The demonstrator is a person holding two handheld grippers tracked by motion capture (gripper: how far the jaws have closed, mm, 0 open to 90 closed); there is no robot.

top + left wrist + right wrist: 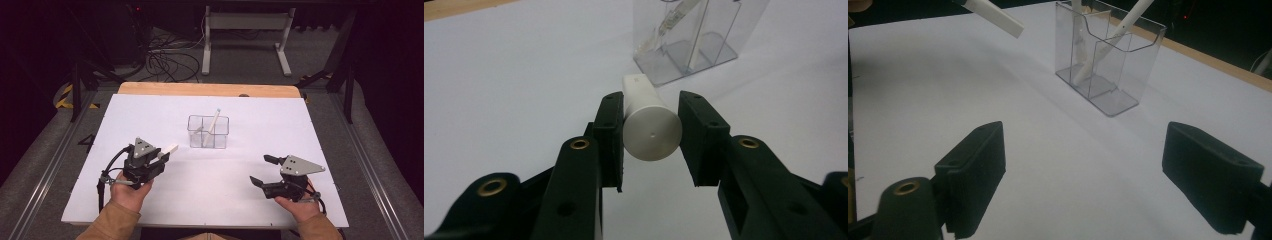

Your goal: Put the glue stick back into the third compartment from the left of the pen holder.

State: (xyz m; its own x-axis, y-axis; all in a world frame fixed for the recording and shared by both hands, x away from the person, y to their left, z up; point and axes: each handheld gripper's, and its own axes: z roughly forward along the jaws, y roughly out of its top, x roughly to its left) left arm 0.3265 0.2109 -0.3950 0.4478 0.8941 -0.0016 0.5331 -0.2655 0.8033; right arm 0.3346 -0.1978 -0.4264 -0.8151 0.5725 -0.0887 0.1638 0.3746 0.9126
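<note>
A white cylindrical tube (pixel 170 148) is held off the table, with my left gripper (pixel 162 155) shut on it. Its flat round end (pixel 652 131) faces the camera between the black jaws of the left gripper (pixel 651 107). Ahead stands a clear plastic holder (pixel 208 133) divided into compartments, with a white pen-like stick (pixel 214 121) leaning in it. The holder (pixel 704 37) is just beyond the tube's far tip. My right gripper (pixel 261 170) rests low at the table's near right, open with nothing between its jaws. From the right gripper (pixel 1083 185), the holder (pixel 1125 75), stick (pixel 1115 35) and tube (pixel 995 17) lie ahead.
The white table top (pixel 280 125) has a wooden strip (pixel 200 89) along its far edge. Beyond it, on the floor, are cables (pixel 167 62) and a white stand frame (pixel 245 35). Dark floor rails run along both sides of the table.
</note>
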